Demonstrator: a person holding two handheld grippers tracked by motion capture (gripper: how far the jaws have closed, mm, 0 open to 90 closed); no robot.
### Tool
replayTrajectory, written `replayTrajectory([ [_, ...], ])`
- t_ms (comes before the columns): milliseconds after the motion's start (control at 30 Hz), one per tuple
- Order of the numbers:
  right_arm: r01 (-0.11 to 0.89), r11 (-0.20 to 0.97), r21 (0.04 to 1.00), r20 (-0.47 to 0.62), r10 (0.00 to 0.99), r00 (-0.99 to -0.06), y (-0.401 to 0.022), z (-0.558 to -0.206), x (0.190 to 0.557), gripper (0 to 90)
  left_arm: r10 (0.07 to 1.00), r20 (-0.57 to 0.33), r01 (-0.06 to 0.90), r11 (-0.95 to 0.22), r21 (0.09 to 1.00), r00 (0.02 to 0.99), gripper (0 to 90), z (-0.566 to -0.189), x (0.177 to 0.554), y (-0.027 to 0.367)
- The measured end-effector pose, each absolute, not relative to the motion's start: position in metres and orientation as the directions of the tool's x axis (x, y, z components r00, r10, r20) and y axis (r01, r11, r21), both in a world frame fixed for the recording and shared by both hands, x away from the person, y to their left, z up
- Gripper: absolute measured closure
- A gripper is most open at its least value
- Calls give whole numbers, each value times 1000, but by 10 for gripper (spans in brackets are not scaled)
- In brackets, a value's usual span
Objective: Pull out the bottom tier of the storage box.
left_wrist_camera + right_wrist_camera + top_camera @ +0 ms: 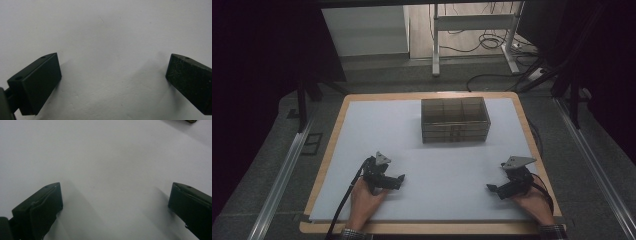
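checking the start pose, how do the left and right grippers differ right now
The left gripper lies nearer the table's middle and points right; the right gripper sits by the right edge of the white mat and points left. The left one is closer to the compartment box. Both have open jaws with nothing between them, low over the mat.

- Table (pixel 328 165): light wood edge, bare tan border.
- Sheet (pixel 382 130) over the tabletop: plain pale white-grey, no pattern.
- Box (pixel 455 120): smoky, see-through brown-grey walls; darker dividers mark a grid of compartments on top, and darker bands run along the front.
- Left gripper (pixel 401 177): black body, grey three-cornered plate, black cable; matt black jaws.
- Right gripper (pixel 488 187): black body, grey plate; black jaws, lightly scuffed.
- Floor (pixel 267 165): dark grey, speckled.
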State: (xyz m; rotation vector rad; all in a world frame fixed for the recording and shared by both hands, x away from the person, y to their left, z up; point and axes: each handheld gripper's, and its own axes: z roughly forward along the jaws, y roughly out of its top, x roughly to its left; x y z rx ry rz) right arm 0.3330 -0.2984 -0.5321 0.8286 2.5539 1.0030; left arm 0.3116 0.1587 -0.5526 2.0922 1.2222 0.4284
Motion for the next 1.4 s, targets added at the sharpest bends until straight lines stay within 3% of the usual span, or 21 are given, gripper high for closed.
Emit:
replayTrajectory([
  [1200,416,605,679,-43,598,-801,-298,-531,334,1,860,-50,641,-338,689,507,0,-553,312,159],
  [1400,392,625,675,-51,570,-820,-296,-527,332,81,860,-50,641,-337,689,507,0,-553,312,159],
])
